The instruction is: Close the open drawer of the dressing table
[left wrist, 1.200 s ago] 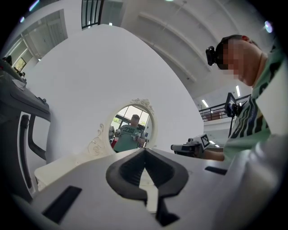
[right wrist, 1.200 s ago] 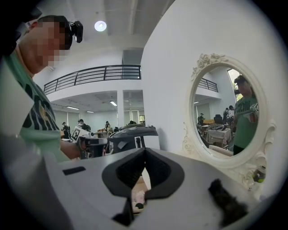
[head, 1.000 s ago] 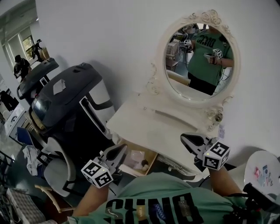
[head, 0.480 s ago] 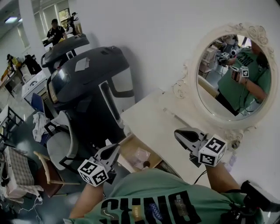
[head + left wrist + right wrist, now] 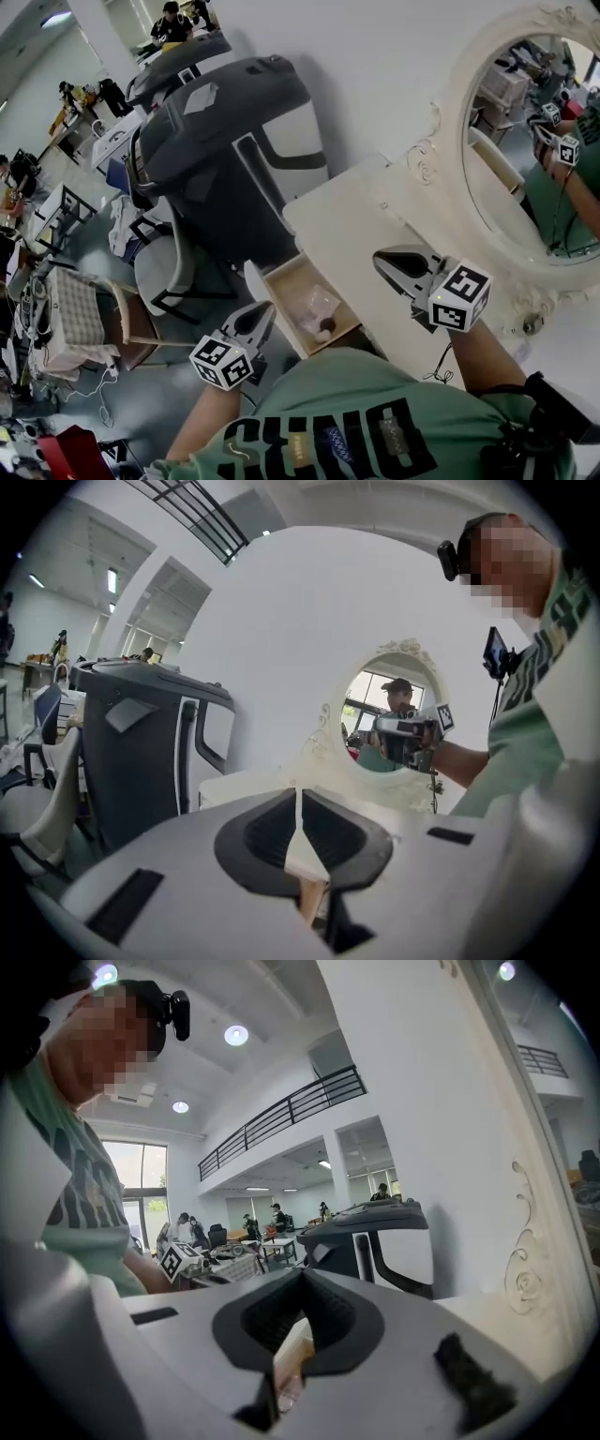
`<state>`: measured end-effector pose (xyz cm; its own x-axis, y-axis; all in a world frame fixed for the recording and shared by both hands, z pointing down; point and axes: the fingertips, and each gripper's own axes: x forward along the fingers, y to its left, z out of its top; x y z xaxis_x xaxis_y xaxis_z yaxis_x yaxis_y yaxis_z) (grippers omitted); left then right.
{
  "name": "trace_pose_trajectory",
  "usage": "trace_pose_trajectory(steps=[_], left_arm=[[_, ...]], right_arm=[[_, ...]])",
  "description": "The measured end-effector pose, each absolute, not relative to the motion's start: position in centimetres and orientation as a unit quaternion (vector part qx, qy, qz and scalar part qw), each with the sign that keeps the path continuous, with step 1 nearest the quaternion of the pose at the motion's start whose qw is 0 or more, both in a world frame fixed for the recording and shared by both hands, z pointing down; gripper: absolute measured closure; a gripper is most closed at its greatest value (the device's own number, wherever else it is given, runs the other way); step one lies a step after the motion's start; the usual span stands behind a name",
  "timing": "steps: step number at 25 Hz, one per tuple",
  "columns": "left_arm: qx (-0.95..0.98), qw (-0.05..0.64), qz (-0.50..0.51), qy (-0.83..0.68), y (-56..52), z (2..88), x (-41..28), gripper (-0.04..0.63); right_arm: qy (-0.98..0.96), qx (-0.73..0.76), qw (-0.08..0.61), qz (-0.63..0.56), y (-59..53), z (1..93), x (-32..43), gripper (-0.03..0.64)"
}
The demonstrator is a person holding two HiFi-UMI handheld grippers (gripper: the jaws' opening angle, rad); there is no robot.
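Right gripper (image 5: 381,265) nearer drawer (image 5: 291,277), left gripper (image 5: 266,310) — lower

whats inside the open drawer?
A pale packet and a small dark round item lie in the drawer; anything farther back under the tabletop is hidden.

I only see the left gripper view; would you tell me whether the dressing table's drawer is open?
Observer: Yes; the head view shows the wood-lined drawer of the cream dressing table pulled out.
Operator: Is anything inside?
Observer: A pale crumpled packet and a small dark round item lie in it.
Operator: Where are my left tongs?
Observer: Shut, just outside the drawer's white front panel; contact is unclear.
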<state>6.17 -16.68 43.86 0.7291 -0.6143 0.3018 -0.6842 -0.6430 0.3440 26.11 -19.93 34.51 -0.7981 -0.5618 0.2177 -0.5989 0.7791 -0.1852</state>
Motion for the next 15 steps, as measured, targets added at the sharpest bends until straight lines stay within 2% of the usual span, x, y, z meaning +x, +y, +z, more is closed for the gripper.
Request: trace_pose_trajectory(steps=[13,15], left_arm=[[0.868,0.226,0.176,-0.406,-20.4,56.2,-2.2,0.58],[0.86,0.234,0.205,-0.405,-20.0,59.4,-3.2,0.555]], right_arm=[[-0.935,0.306,0.093,0.154,-20.8,37.8,21.7,0.606],[-0.934,0.301,0.1,0.164,-21.1,38.5,21.0,0.606]])
